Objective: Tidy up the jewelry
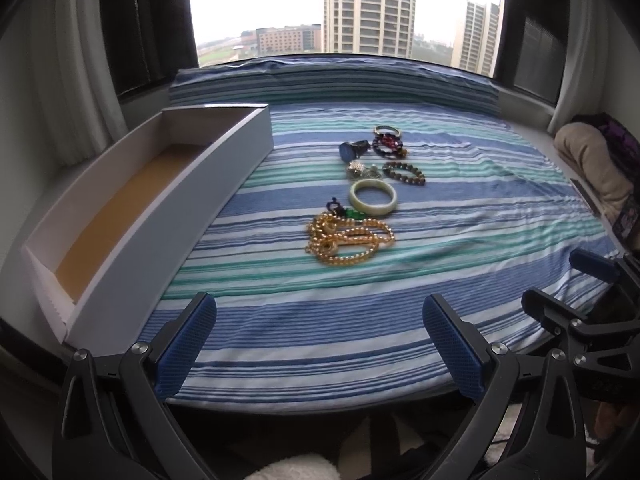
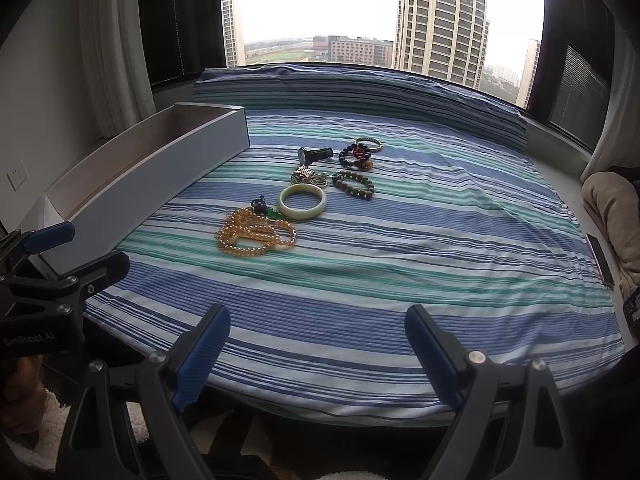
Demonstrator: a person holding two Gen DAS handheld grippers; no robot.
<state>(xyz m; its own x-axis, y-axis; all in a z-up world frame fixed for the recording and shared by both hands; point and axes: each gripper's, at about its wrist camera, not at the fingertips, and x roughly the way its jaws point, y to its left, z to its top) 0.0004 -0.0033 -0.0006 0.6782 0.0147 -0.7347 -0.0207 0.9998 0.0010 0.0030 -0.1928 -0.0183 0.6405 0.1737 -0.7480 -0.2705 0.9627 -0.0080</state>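
Jewelry lies in a loose cluster mid-cloth: a gold bead necklace (image 1: 350, 240) (image 2: 256, 232), a pale jade bangle (image 1: 373, 197) (image 2: 302, 200), a brown bead bracelet (image 1: 404, 171) (image 2: 354, 184), a dark watch (image 1: 354, 149) (image 2: 315, 154), a red-and-dark bead bracelet (image 1: 387, 144) (image 2: 356, 157) and a thin bangle (image 1: 387, 129) (image 2: 368, 143). A long open white box (image 1: 132, 208) (image 2: 152, 172) stands at the left, empty. My left gripper (image 1: 320, 336) is open at the near edge. My right gripper (image 2: 318, 344) is open beside it, far short of the jewelry.
A blue, green and white striped cloth (image 1: 460, 240) (image 2: 440, 240) covers the window ledge. A beige cushion (image 1: 596, 172) (image 2: 612, 216) lies at the right end. The window stands behind. Curtains hang at both sides. The right gripper shows at the left wrist view's right edge (image 1: 560, 300).
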